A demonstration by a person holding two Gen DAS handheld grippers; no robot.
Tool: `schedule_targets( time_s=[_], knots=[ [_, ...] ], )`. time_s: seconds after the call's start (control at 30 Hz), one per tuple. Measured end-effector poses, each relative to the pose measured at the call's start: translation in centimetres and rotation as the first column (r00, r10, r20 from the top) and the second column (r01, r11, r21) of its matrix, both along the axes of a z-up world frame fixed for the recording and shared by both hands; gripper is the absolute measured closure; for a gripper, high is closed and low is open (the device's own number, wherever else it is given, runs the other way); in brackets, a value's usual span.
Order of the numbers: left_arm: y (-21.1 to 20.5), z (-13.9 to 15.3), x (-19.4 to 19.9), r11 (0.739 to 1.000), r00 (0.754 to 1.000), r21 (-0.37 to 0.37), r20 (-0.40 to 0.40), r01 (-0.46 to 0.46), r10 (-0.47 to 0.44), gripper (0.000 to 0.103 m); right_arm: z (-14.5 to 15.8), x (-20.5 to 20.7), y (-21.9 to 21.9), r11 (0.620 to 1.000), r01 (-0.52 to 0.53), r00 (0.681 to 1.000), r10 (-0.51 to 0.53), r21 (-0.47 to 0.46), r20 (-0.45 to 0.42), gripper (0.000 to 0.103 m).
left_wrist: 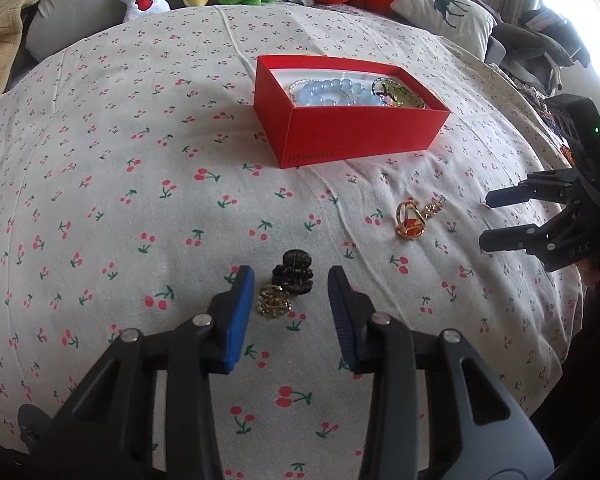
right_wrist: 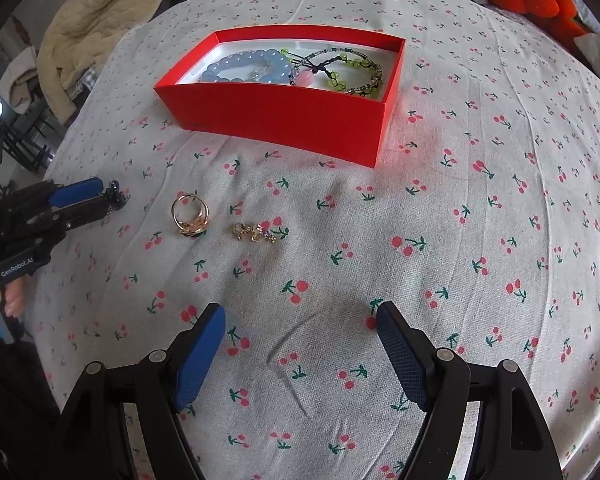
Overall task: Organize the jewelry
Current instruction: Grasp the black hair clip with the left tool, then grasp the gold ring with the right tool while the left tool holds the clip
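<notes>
left gripper [left_wrist: 290, 280]: fingers apart around black hair clip [left_wrist: 294, 276], not pinching | right gripper [right_wrist: 300, 320]: fingers wide apart, nothing between | red box [right_wrist: 276, 120] holds bracelets

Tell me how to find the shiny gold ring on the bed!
Find the red box sitting on the cherry-print bedspread. On the cloth in front of it, nearer the left gripper than the box, lies the gold ring. It is a big round hoop with a chunky top, unlike the small sparkly earrings beside it and the dark hair clip between the left gripper's jaws.
</notes>
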State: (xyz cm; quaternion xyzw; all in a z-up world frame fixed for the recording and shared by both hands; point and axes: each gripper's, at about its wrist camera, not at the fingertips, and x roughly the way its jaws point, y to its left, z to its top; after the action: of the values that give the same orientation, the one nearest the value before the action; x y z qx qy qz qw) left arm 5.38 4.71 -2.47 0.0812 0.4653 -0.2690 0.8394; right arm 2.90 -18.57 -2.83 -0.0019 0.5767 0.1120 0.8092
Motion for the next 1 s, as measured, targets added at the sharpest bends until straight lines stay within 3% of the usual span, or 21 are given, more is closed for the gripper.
schedule_targets(
  time_s=[0.2,0.33,0.4,1.0],
  knots=[
    [-1.2,-0.5,1.0,0.998,0.999,0.060,-0.032,-0.007,0.009,0.063,0.4,0.4,0.9,1.000,0.000,1.000,0.000,0.012,0.008,0.024],
    [-2.0,-0.6,1.9,0.994,0.996,0.105,-0.079,-0.024,0.032,0.078,0.7,0.8,1.2,1.000,0.003,1.000,-0.004,0.022,0.014,0.024],
    [-2.3,-0.3,2.2,0.993,0.993,0.109,-0.102,-0.040,0.051,0.078,0.8,1.0,1.3,1.000,0.010,1.000,-0.011,0.027,0.016,0.024],
    [-2.3,1.9,2.8,0.977,0.955,0.013,-0.207,-0.213,0.211,0.079,1.6,4.2,3.4,0.989,0.065,0.998,-0.063,0.130,-0.023,0.025]
  ],
)
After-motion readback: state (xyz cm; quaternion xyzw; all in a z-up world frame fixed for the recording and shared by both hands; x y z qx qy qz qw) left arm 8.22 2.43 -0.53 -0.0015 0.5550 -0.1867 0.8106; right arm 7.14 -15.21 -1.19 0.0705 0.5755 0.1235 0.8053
